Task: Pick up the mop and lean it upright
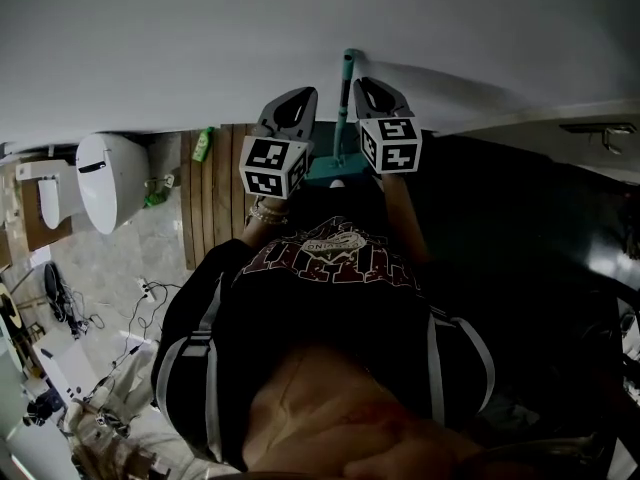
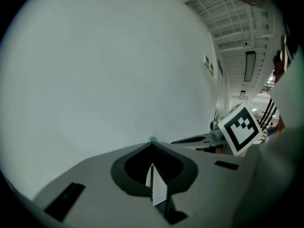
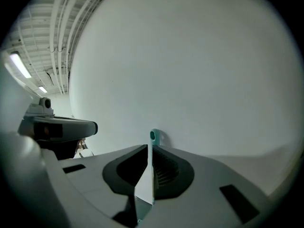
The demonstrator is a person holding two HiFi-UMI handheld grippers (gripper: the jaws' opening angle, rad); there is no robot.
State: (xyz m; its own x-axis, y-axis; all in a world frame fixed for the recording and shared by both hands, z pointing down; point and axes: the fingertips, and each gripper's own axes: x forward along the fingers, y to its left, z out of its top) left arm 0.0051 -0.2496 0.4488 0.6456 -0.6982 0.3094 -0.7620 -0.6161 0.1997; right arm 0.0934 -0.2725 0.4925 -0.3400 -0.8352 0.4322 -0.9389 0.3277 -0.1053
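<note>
Ana: Black printed shirt point(image 1: 330, 298) fills the bottom of the head view, right under the lens. What's the biggest thing past it?

Ben: White wall point(image 1: 200, 38), spanning 10 to 2 o'clock. Below it a dark floor point(image 1: 520, 228) runs off toward 3 o'clock, and a strip of wooden slats point(image 1: 215, 198) lies at 10 o'clock.

Ana: And beyond the slats?

Ben: A white toilet point(image 1: 108, 178) at 9 o'clock on grey tiles, well apart from the person.

Ana: Where's the mop point(image 1: 344, 118)?

Ben: At 12 o'clock, upright, between the two grippers. Its teal pole rises with the top end against the wall. The teal head sits low, just beyond the shirt.

Ana: The tongs?

Ben: The right gripper point(image 1: 362, 82) is at 1 o'clock. In the right gripper view its jaws are drawn in to a thin slit on the pole, with a teal sliver showing in the slit. The handle tip point(image 3: 153, 136), with its hanging hole, pokes up right at the jaw ends. The left gripper point(image 1: 303, 95) is at 11 o'clock, just beside the pole. Its jaws are pressed together with nothing between them.

Ana: Anything smaller?

Ben: A green bottle point(image 1: 203, 145) at 10 o'clock, at the far end of the slats by the foot of the wall.
</note>
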